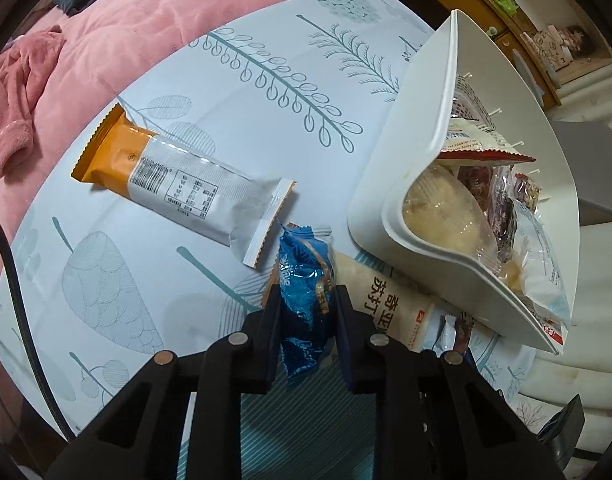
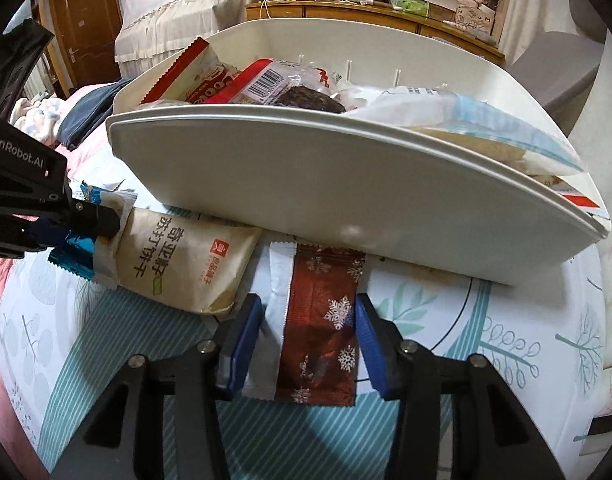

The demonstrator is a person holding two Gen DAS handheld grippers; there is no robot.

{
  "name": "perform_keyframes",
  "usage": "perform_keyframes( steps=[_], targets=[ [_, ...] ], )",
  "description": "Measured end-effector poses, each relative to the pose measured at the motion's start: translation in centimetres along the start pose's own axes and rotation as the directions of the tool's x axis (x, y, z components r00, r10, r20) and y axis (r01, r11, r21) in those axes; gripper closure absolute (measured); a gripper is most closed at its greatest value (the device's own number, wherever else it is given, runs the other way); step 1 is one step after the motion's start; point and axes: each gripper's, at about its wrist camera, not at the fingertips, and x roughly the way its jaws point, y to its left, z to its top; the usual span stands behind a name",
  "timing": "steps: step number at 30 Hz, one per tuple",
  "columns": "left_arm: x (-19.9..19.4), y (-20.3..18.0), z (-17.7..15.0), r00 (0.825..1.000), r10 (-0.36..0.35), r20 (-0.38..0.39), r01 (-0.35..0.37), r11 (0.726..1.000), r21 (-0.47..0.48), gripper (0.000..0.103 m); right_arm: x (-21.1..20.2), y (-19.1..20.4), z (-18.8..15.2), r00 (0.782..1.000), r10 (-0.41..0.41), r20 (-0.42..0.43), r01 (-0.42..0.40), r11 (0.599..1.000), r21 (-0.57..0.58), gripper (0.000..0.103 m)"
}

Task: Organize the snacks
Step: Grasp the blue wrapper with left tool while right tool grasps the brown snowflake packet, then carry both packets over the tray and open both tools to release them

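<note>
At the bottom centre of the left wrist view, the left gripper [image 1: 306, 316] clenches a blue packet [image 1: 304, 300], its long axis running along the fingers toward the white bin [image 1: 397, 184] at the right of the frame. In the right wrist view, the right gripper [image 2: 307, 328] straddles a red packet [image 2: 319, 328], pads near its edges; whether it pinches, I cannot tell. That packet also points lengthwise at the bin [image 2: 306, 184], its far end reaching the base. The left looks readier to drop.
</note>
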Motion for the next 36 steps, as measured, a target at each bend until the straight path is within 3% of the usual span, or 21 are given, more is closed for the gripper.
perform_keyframes(
  steps=[11,16,26,36],
  targets=[
    [-3.4,2.5,-1.8,0.999,0.022,0.038,-0.020,0.999,-0.038,0.083,-2.4,-0.3,-1.1,0.999,0.038,-0.017,-0.038,0.999,0.002,0.059],
    [-6.4,2.7,-1.6,0.997,0.003,0.078,-0.002,1.000,-0.018,0.083,-4.8,0.2,-0.2,0.997,0.074,0.025,-0.074,0.997,0.001,0.059],
    [-11.8,-0.3,2.1,0.989,-0.055,0.140,0.039,0.993,0.113,0.083,-9.5,0.8,5.1,0.969,0.135,0.205,-0.131,0.991,-0.031,0.059],
    [-14.7,-6.6,6.2,0.976,-0.104,0.189,0.045,0.955,0.294,0.083,-9.8,-2.0,10.0,0.954,0.069,0.293,-0.078,0.997,0.021,0.059]
  ],
)
